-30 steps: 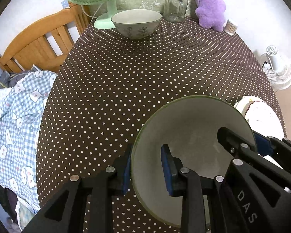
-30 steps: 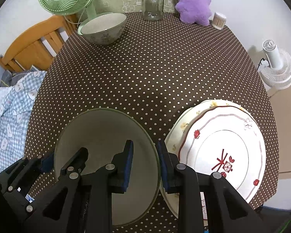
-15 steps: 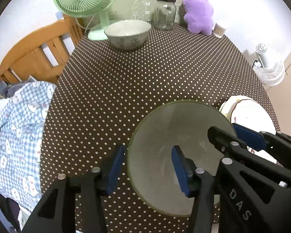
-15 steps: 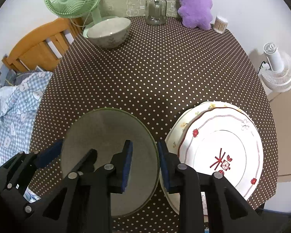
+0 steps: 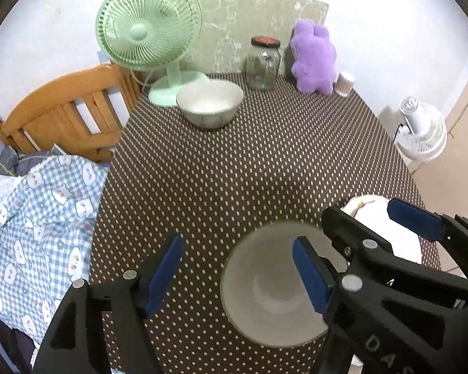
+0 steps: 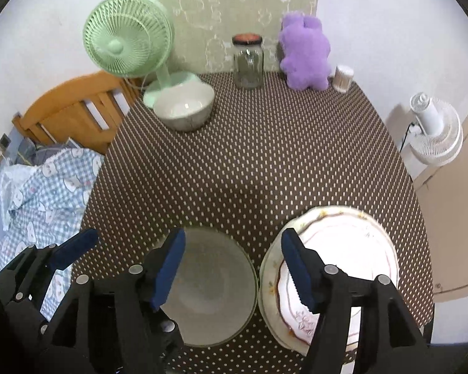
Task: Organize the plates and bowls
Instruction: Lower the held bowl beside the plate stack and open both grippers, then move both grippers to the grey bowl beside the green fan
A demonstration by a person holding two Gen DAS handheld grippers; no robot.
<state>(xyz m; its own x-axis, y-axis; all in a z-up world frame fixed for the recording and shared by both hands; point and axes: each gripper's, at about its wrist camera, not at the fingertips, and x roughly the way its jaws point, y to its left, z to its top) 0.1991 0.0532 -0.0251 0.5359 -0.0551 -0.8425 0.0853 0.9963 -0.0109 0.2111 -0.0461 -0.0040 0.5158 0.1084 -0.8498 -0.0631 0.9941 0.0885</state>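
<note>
A grey-green bowl (image 5: 271,286) sits upright on the dotted table near its front edge; it also shows in the right wrist view (image 6: 212,290). My left gripper (image 5: 237,268) is open above the bowl's left rim, holding nothing. My right gripper (image 6: 231,268) is open above the bowl's right rim, also empty. A stack of two patterned plates (image 6: 337,268) lies right of the bowl, touching it or nearly so. A second, white bowl (image 5: 209,105) stands at the far left of the table, in front of the green fan (image 5: 148,35); it also shows in the right wrist view (image 6: 183,108).
A glass jar (image 6: 248,62), a purple plush toy (image 6: 305,53) and a small cotton-swab tub (image 6: 343,78) stand along the table's far edge. A wooden chair (image 5: 65,109) with checked cloth (image 5: 37,218) is at the left. A white floor fan (image 6: 433,131) stands at the right.
Both grippers have let go of the grey-green bowl, opened wide and pulled back and up. The bowl now rests flat on the table beside the plates.
</note>
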